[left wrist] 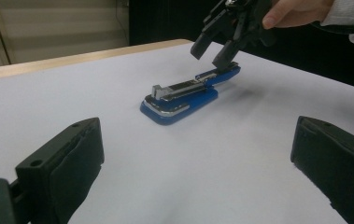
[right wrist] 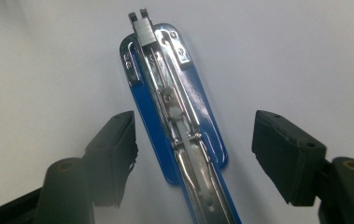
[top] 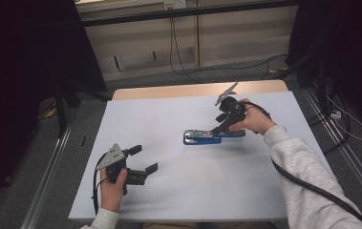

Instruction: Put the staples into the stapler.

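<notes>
**Hovering over an opened stapler**

Lying near the middle of the white counter, a blue stapler rests with its top swung back, its metal staple channel bared along the blue base. The right tool comes down over the stapler's hinged end, jaws spread to either side of it and clamping nothing; one jaw tip appears to touch the raised blue arm, though the angle leaves that uncertain. The right hand grips this tool from behind. The left tool sits well apart near the counter's front left, jaws released and wide, held low by the left hand, pointing toward the stapler.
</notes>
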Motion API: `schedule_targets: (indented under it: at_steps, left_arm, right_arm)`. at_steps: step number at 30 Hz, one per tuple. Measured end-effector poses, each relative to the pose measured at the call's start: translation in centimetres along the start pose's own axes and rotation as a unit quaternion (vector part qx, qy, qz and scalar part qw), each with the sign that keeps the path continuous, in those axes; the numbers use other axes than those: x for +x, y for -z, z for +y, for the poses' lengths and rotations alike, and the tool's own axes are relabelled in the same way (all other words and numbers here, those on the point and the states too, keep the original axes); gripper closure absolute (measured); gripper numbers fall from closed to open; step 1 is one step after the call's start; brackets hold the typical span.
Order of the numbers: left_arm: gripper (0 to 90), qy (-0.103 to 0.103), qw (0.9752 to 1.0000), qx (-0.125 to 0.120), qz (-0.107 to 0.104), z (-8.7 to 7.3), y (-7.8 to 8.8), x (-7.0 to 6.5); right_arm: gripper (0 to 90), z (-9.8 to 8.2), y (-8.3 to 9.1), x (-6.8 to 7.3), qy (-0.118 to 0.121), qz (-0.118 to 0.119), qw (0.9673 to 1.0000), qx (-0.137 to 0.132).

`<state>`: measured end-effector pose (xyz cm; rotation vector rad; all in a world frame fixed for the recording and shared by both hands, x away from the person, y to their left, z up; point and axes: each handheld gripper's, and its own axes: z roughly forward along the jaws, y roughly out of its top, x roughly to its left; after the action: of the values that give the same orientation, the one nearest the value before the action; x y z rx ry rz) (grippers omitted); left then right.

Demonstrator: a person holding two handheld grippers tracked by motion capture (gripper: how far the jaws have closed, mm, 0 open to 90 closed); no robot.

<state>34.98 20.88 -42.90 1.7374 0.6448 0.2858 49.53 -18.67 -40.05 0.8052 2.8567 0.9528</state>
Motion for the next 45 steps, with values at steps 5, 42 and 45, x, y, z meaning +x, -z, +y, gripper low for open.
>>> schedule_targets:
  at_steps: [5, 42, 45]
  left_arm:
    - [2.7, 0.006, 1.0, 0.005, 0.001, 0.2, -0.7, 0.2]
    - [4.4, 0.037, 0.9968, 0.054, 0.047, 1.3, -7.1, 2.0]
    - [4.4, 0.037, 0.9956, 0.068, 0.054, 1.4, -7.6, 2.2]
  right_arm:
    - [27.3, -0.8, 0.6, 0.0, -0.004, -0.007, 1.0, -0.004]
    - [12.6, -8.9, 3.9, 1.1, -0.077, -0.083, 0.9905, -0.078]
    - [12.7, -9.7, 4.1, 1.2, -0.084, -0.09, 0.9891, -0.081]
